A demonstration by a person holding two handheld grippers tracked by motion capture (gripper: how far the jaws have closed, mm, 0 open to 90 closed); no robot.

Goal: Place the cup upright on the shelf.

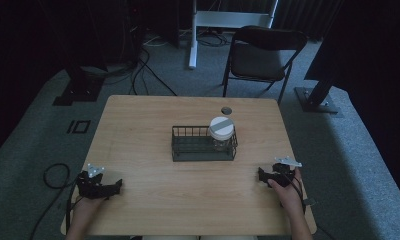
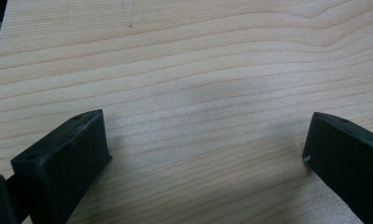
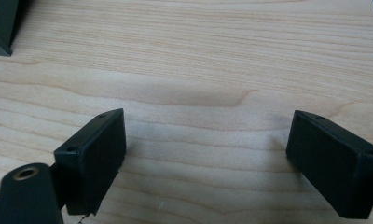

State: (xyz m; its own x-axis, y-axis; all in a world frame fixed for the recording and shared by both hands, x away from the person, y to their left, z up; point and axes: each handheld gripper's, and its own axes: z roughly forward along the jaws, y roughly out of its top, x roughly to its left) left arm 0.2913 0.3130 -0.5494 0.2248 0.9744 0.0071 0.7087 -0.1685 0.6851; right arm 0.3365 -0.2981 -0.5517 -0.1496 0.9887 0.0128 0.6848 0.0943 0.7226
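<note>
A black wire basket (image 1: 180, 150) stands at the middle of the wooden table (image 1: 188, 200). A clear jar with a white lid (image 1: 221, 131) stands upright in the basket's right end. My left gripper (image 1: 117, 187) rests near the table's front left corner, held by a hand, well apart from the basket. In the left gripper view its jaws stand wide apart over bare wood, so the left gripper (image 2: 205, 135) is open and holds nothing. My right gripper (image 1: 261, 175) sits at the front right, its jaws pointing left. The right gripper (image 3: 208, 135) is also open and holds nothing.
A small round grommet (image 1: 226, 110) sits in the tabletop behind the basket. A dark folding chair (image 1: 260, 55) stands beyond the far edge. Cables run across the grey floor at the left (image 1: 53, 175). A dark corner (image 3: 0, 28) shows at the top left of the right gripper view.
</note>
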